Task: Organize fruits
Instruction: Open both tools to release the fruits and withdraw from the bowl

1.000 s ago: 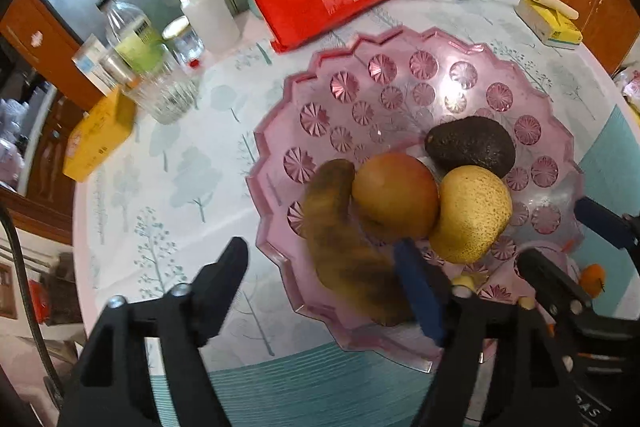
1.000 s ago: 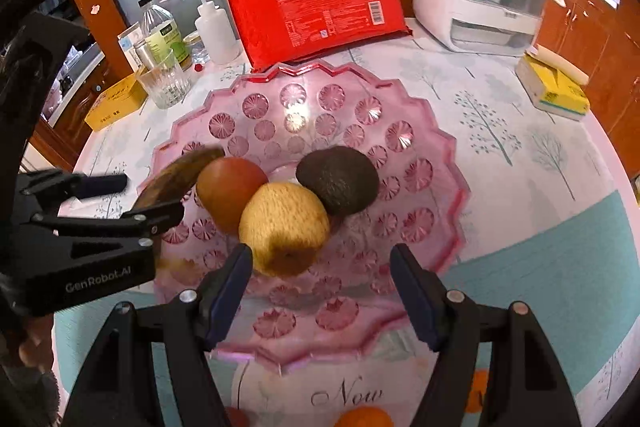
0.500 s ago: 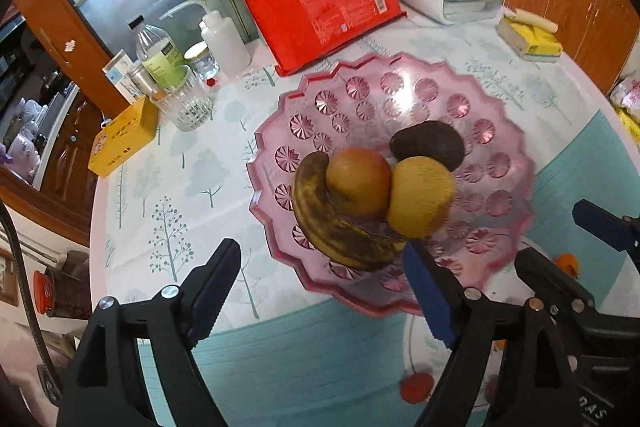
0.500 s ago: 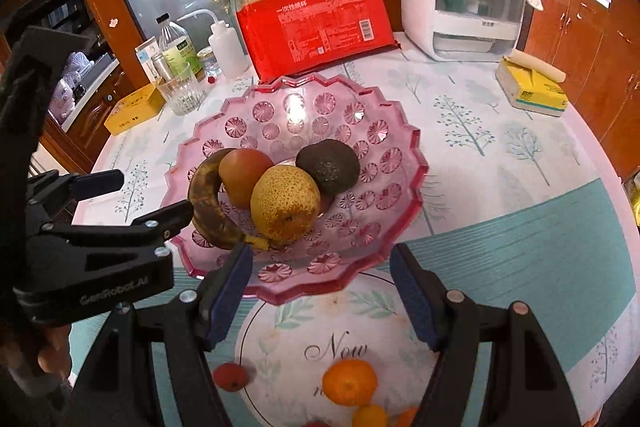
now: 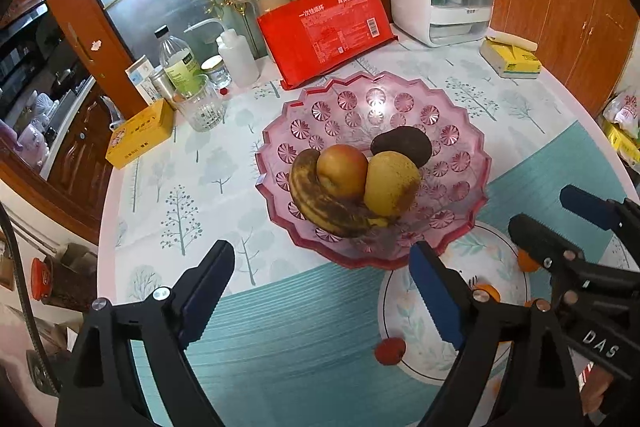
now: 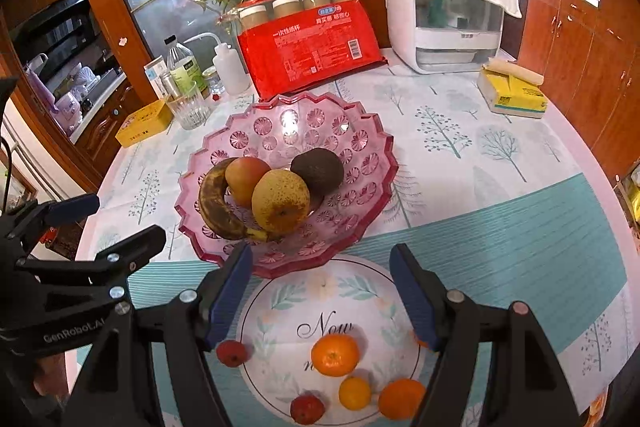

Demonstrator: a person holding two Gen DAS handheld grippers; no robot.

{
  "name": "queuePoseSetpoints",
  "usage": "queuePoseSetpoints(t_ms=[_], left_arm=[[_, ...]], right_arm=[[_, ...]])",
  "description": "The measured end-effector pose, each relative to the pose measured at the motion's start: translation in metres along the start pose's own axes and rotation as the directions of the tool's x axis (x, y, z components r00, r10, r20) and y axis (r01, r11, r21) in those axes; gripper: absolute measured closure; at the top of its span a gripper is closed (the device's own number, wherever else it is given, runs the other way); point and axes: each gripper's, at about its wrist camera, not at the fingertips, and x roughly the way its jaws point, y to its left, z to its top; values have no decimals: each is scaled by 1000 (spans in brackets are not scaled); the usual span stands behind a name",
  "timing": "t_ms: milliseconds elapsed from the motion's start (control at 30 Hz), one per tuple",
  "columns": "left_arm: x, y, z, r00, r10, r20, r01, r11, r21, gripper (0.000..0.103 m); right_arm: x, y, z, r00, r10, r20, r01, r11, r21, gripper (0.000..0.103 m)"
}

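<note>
A pink glass bowl [image 5: 460,131] [image 6: 360,131] holds a spotted banana [image 5: 316,203] [image 6: 212,203], an apple [image 5: 342,171], a yellow pear [image 5: 392,183] and a dark avocado [image 5: 402,145]. My left gripper [image 5: 320,267] hovers above the table in front of the bowl, its jaws opening with nothing between them. My right gripper [image 6: 320,259] is open and empty, above the round mat. On that mat lie an orange [image 6: 335,354], two smaller oranges [image 6: 354,392] and two small red fruits [image 6: 231,353]. Each gripper shows at the edge of the other's view.
Behind the bowl stand a red pack of paper cups [image 6: 308,43], a white appliance under a towel [image 6: 448,15], a drinking glass [image 6: 190,109] and bottles. A yellow box [image 6: 144,123] lies left, a tissue pack [image 6: 512,95] right. The round table's edge curves close at both sides.
Both grippers have drawn back and up from the bowl, which looks smaller now. The left jaws have spread wider. Loose oranges and red fruits on the mat have come into view.
</note>
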Motion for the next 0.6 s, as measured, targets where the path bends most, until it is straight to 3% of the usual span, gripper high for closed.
queuePoseSetpoints(t_ms=[167,600], left_arm=[[-18,-7,-8,1000,-9,24,10,1000,-7,14],[-61,-45,-35,998,59,26,-55,989,-134,13]], right_arm=[[-17,-6,-6,1000,7,17,-7,1000,5,31],[-68,-38,-21,995,60,75,-55,996,-73,31]])
